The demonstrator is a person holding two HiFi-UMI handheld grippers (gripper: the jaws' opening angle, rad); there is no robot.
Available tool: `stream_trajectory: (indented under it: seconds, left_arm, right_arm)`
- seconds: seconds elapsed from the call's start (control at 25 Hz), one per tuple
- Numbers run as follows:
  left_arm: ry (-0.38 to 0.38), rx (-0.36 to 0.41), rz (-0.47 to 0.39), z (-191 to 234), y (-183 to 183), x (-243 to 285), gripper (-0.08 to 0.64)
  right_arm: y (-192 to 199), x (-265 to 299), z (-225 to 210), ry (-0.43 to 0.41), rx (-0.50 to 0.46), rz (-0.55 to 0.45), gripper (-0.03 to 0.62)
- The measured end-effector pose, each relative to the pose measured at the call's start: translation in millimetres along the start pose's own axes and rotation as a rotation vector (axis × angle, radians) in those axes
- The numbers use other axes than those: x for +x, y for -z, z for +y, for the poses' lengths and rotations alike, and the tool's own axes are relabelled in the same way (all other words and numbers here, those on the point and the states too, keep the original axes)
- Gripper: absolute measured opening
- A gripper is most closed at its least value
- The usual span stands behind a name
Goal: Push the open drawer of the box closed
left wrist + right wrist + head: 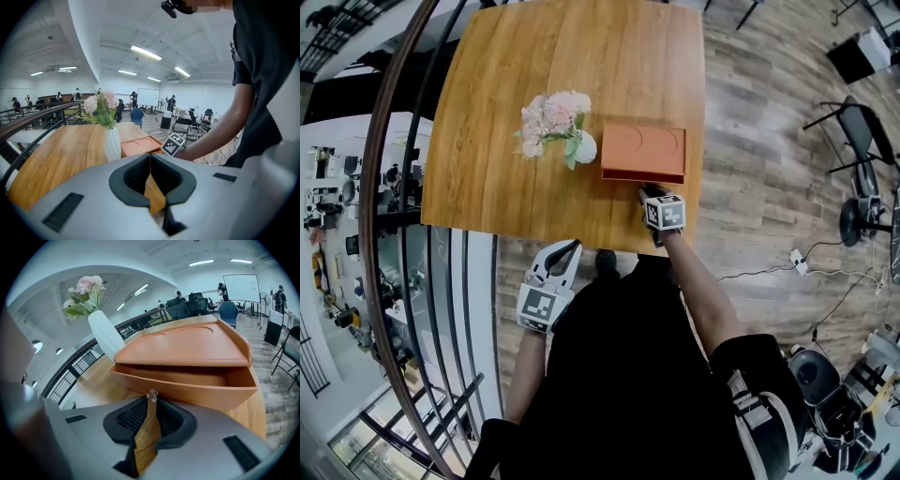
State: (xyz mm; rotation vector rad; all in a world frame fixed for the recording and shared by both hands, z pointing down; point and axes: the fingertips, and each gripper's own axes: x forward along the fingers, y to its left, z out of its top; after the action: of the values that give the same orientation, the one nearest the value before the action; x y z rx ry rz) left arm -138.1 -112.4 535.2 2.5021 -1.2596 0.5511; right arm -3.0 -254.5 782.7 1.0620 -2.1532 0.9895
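Drawer (187, 389) of the box (187, 345) stands open on the table (534, 112), its long front crosswise just ahead of the right gripper (151, 402), jaws together at its knob (151, 395) (left gripper (150, 158), jaws together too, hangs well back).

Jaws together, the right gripper (151, 403) sits at the clear knob (151, 395) of the open drawer (197, 387).

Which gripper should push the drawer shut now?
Right. The right gripper sits at the front of the open drawer, its shut fingers at the knob. The left gripper hangs off the table, away from the box.
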Motion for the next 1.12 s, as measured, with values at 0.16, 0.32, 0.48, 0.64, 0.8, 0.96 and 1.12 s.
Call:
stream_trajectory:
  seconds: [0.16, 0.32, 0.48, 0.64, 0.8, 0.96, 1.12]
  left_arm:
    - [-0.007, -0.006, -0.001, 3.5, 0.3, -0.6, 0.025]
    - [-0.012, -0.008, -0.001, 5.8, 0.7, -1.6, 0.025]
    - [-0.013, -0.005, -0.001, 6.6, -0.8, -1.5, 0.025]
    - [-0.013, -0.003, -0.001, 5.9, -2.4, -1.6, 0.025]
    - [-0.015, -0.015, -0.001, 6.3, -2.6, -2.3, 0.025]
    - [-0.018, -0.012, -0.009, 8.1, -3.2, -1.7, 0.025]
    - [-0.021, -0.011, -0.010, 6.8, -1.9, -2.1, 0.025]
  right_arm:
    - [-5.1, 4.0, -1.6, 0.000, 0.002, -0.003, 0.077]
    - [-9.5, 6.4, -2.0, -0.003, 0.000, -0.006, 0.077]
    - [-13.6, 7.9, -3.5, -0.002, -0.001, -0.008, 0.077]
    - [-16.2, 7.9, -6.1, 0.006, 0.002, -0.006, 0.077]
    - [-17.7, 8.2, -6.7, 0.010, -0.002, -0.003, 0.077]
    - [-20.6, 10.2, -6.4, 0.011, -0.005, -0.005, 0.077]
    - [-23.5, 9.9, -7.3, 0.016, 0.005, -0.006, 0.077]
